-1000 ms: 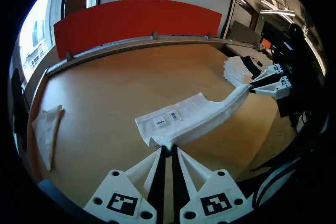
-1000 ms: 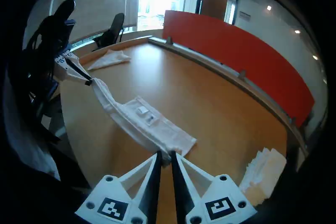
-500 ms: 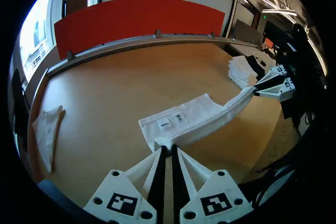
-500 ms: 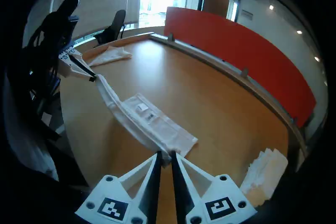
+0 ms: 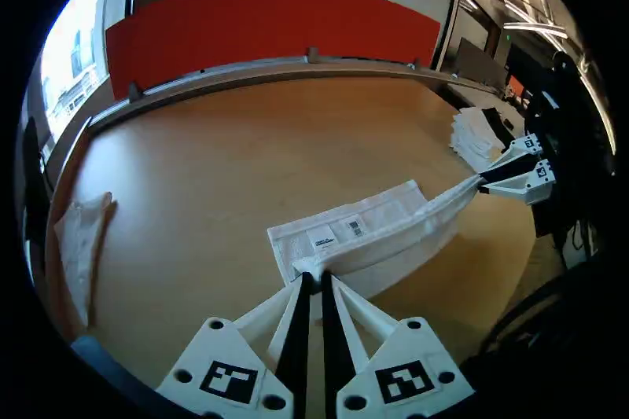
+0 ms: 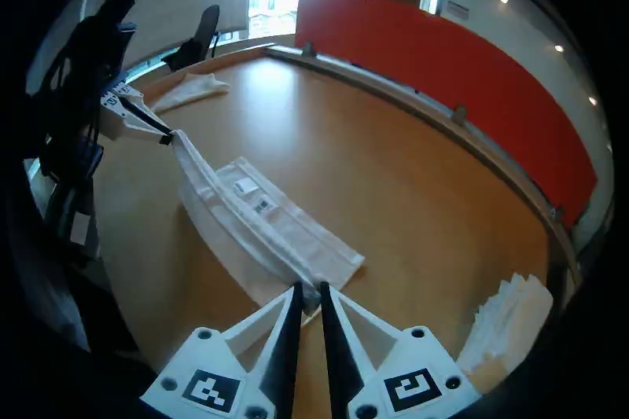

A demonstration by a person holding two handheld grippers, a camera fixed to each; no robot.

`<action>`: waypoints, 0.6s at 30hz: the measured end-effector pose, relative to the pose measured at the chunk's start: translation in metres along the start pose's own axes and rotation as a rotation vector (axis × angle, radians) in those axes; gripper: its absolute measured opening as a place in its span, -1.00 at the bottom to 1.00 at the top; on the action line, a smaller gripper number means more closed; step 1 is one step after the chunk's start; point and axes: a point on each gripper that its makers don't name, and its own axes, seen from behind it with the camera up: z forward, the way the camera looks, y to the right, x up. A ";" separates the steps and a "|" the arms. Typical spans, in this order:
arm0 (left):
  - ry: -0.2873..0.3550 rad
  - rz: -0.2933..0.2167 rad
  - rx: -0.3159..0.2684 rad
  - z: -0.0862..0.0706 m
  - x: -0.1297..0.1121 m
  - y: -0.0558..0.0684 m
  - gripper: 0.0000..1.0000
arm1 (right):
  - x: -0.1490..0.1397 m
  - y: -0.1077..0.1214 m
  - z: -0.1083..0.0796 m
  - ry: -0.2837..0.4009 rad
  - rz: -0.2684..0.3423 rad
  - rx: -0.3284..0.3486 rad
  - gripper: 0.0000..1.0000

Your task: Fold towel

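Towel (image 5: 377, 222): white cloth, matt, finely woven (the two labels (image 5: 336, 233) on it look smoother, almost paper-like). Desk (image 5: 220, 159): light wood, smooth, with a soft satin sheen in places. Left gripper (image 5: 312, 281) and right gripper (image 6: 309, 289): white matt plastic, jaws faced in black; the red panel (image 5: 267, 22) at the desk's far edge is matt.

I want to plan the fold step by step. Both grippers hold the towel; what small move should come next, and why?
Probably carry both held corners forward together, over the part of the towel that lies flat on the table. The left gripper and the right gripper each pinch a near corner with shut fingers. The edge between them is lifted, not yet laid over the far edge.
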 end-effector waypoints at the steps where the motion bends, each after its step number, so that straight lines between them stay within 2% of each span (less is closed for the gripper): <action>1: -0.003 0.000 0.002 0.003 -0.002 -0.002 -0.80 | -0.001 0.000 0.003 -0.005 0.000 0.002 -0.67; 18: -0.050 0.000 0.042 0.049 -0.017 -0.017 -0.81 | -0.020 0.016 0.039 -0.074 0.020 0.009 -0.67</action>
